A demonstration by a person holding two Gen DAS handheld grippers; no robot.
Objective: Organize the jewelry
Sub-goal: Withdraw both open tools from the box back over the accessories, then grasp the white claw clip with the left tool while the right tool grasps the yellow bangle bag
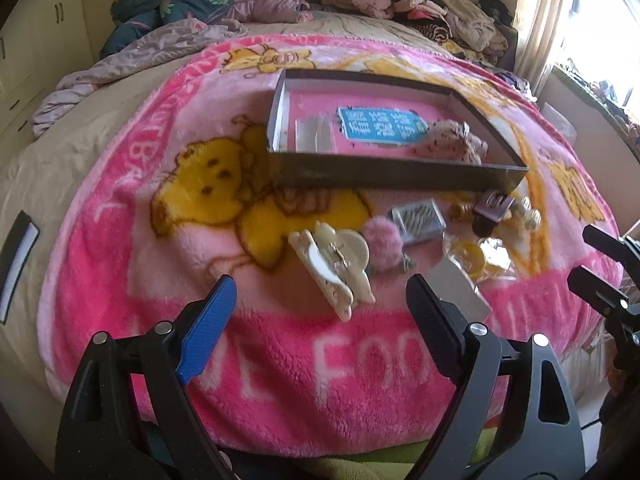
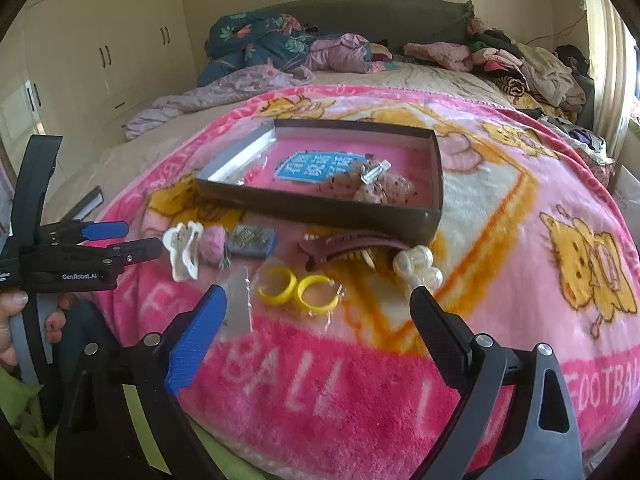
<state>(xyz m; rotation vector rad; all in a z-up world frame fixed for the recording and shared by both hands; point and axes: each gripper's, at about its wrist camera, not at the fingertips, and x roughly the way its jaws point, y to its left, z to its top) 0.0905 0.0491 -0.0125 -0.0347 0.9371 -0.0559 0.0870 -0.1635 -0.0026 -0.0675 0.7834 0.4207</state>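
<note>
The right gripper (image 2: 316,312) stands with its jaws wide apart and empty above a pink cartoon blanket (image 2: 500,208). Between its fingers lie two yellow hoop earrings (image 2: 298,287) in clear wrap, with a dark red hair claw (image 2: 348,245) and a cluster of pearl beads (image 2: 418,267) behind them. A shallow dark box (image 2: 320,208) holds a blue card (image 2: 316,170) and a speckled fabric piece (image 2: 372,188). At left the left gripper (image 2: 136,240), in a hand (image 2: 12,320), points at a cream hair claw (image 2: 183,250).
</note>
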